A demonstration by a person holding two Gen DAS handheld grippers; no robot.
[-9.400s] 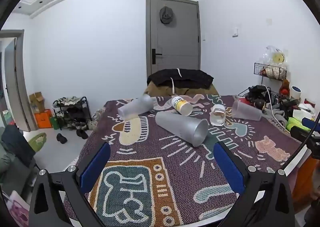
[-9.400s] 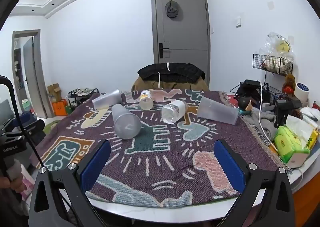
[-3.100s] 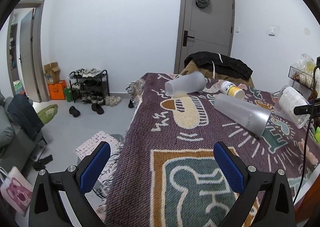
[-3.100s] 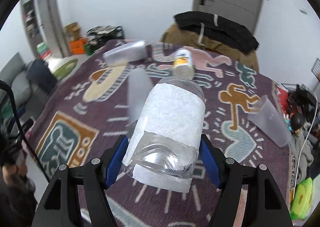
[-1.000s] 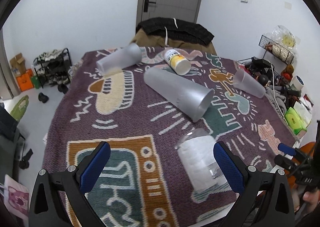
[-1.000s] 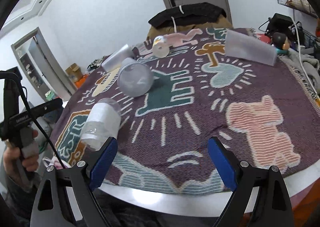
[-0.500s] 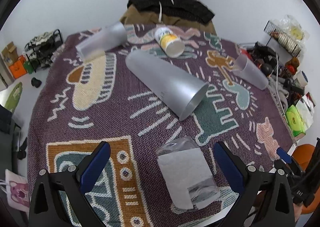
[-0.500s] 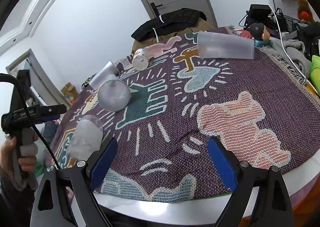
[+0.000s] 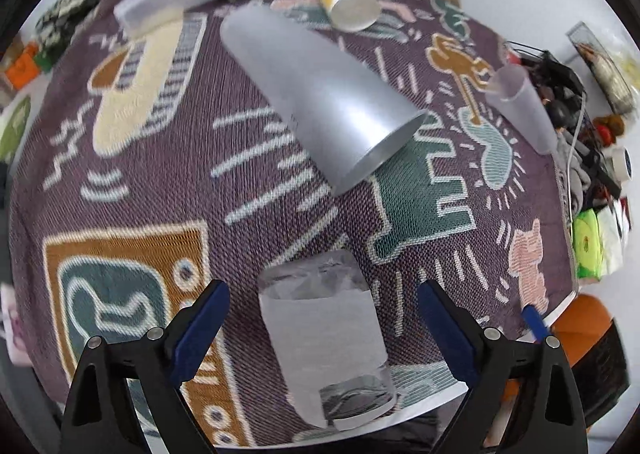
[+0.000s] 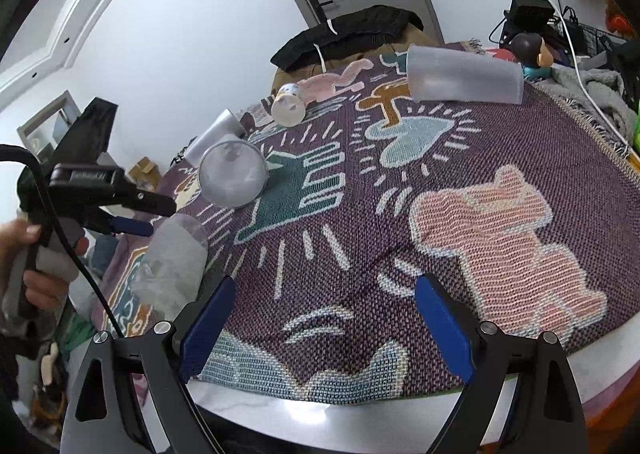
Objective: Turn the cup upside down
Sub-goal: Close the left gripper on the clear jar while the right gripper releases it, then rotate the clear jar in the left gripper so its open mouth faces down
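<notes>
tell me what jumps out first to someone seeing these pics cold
The loud purple cartoon-patterned blanket covering the table grabs the eye, with frosted cups lying on their sides across it. The biggest, a tall frosted cup, lies mid-table with its open mouth towards the cameras. At the near edge, a clear cup with a white paper label sits between the open left gripper fingers.

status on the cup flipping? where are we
One done, it seems: the clear paper-wrapped cup stands near the table's front edge, apparently mouth down. In hand: nothing. The left claw is open around that cup; the right claw is open and empty. Left: the big frosted cup lies on its side.
</notes>
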